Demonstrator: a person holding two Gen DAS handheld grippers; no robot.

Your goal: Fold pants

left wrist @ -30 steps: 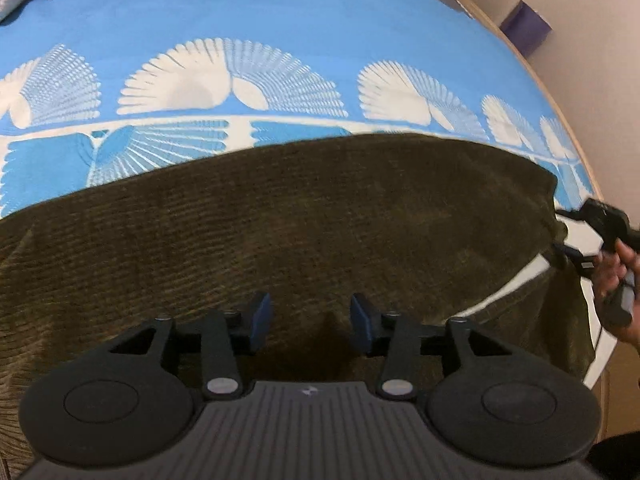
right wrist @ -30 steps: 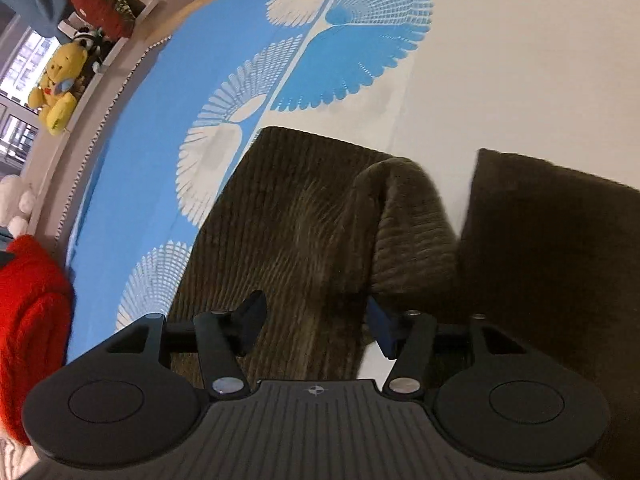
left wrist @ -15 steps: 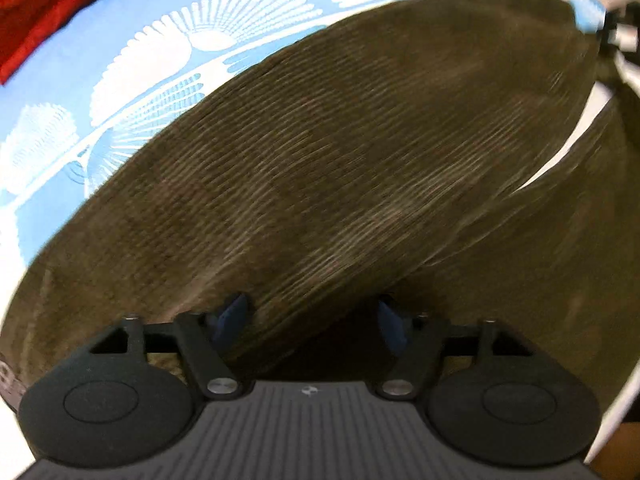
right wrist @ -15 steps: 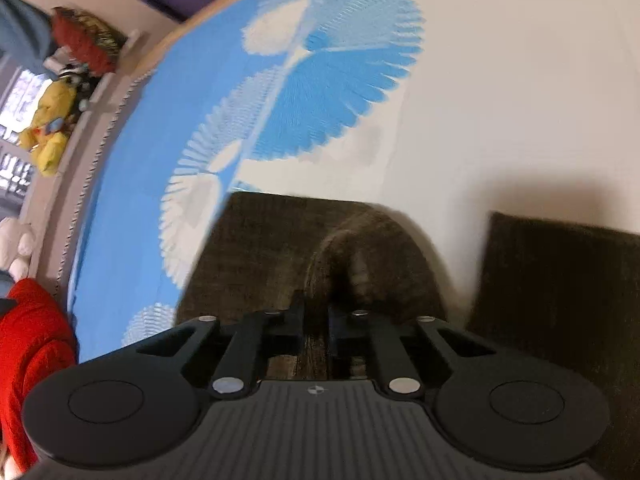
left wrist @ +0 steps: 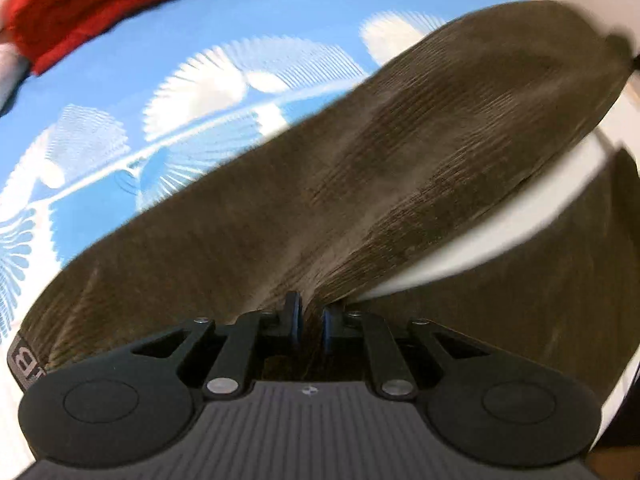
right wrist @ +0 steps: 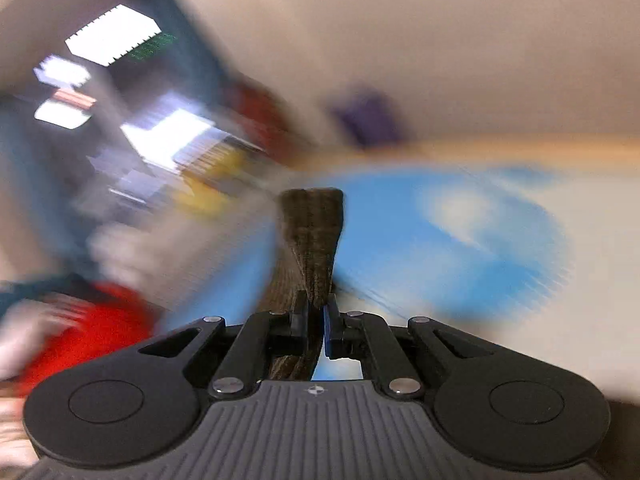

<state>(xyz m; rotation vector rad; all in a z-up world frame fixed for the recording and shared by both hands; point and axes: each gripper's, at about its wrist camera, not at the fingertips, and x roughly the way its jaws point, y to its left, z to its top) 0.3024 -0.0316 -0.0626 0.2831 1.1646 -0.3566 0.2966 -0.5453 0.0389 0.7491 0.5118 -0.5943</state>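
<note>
Left gripper point(left wrist: 308, 325) has its two fingers pinched tight on a bunched fold of the pants point(left wrist: 400, 168), dark olive-brown corduroy, with the blue pads nearly meeting around the cloth. From that pinch the fabric fans out and stretches up toward the far right, lifted off the bed in a taut sheet, while another part of the same pants lies lower on the right with a strip of white bedding between. Right gripper point(right wrist: 317, 314) is clamped the same way on a narrow strip of the pants point(right wrist: 310, 240), which sticks up past the fingertips. Below is the blue-and-white patterned bedspread point(left wrist: 224, 80), with a red garment point(left wrist: 100, 4) at its far left edge. The right view is badly smeared, so the yellow and purple blobs behind are probably just room clutter.
</note>
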